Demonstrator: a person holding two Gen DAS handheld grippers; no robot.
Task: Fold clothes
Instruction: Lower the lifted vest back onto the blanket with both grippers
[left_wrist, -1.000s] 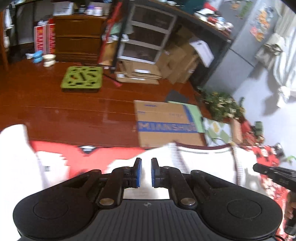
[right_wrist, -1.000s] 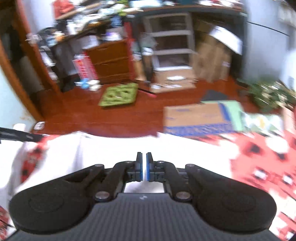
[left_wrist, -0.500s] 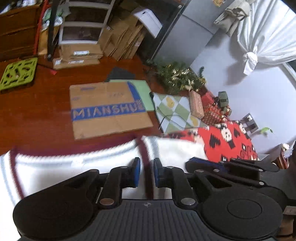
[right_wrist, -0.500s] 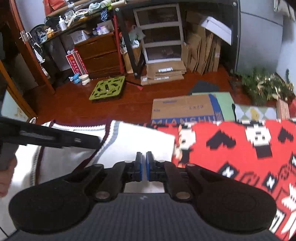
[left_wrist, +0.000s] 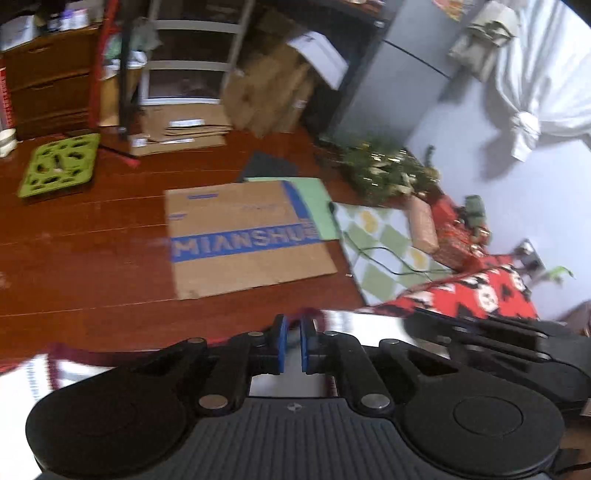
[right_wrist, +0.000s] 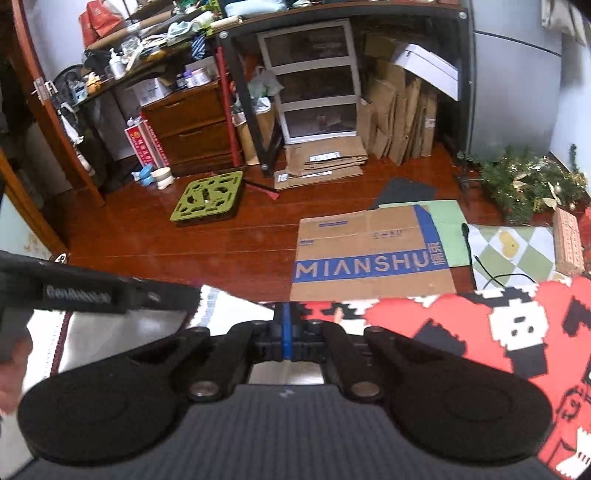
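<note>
A white sweater (left_wrist: 362, 325) with maroon trim lies on a red blanket with a black and white pattern (right_wrist: 461, 332). In the left wrist view my left gripper (left_wrist: 291, 325) is at the sweater's far edge. Its jaws are closing, and a bit of the trimmed fabric sits between the blue pads. My right gripper (right_wrist: 284, 314) is shut, its pads meeting just above the sweater's (right_wrist: 122, 332) right edge, with nothing visible between them. The two grippers are close together: the right one's black fingers (left_wrist: 480, 332) show beside the left, and the left one's body (right_wrist: 92, 291) crosses the right wrist view.
Beyond the blanket is a dark wooden floor with a flat MIANSHU cardboard sheet (right_wrist: 369, 258), a green tray (right_wrist: 207, 199), a checked mat (right_wrist: 517, 251) and Christmas greenery (right_wrist: 524, 184). Shelves, drawers and stacked cardboard line the far wall. A hand (right_wrist: 11, 369) shows at the left edge.
My left gripper swept right across the sweater to its edge beside the right gripper, bringing the trimmed fabric along. The right gripper dropped slightly toward the sweater's edge and its pads came fully together.
</note>
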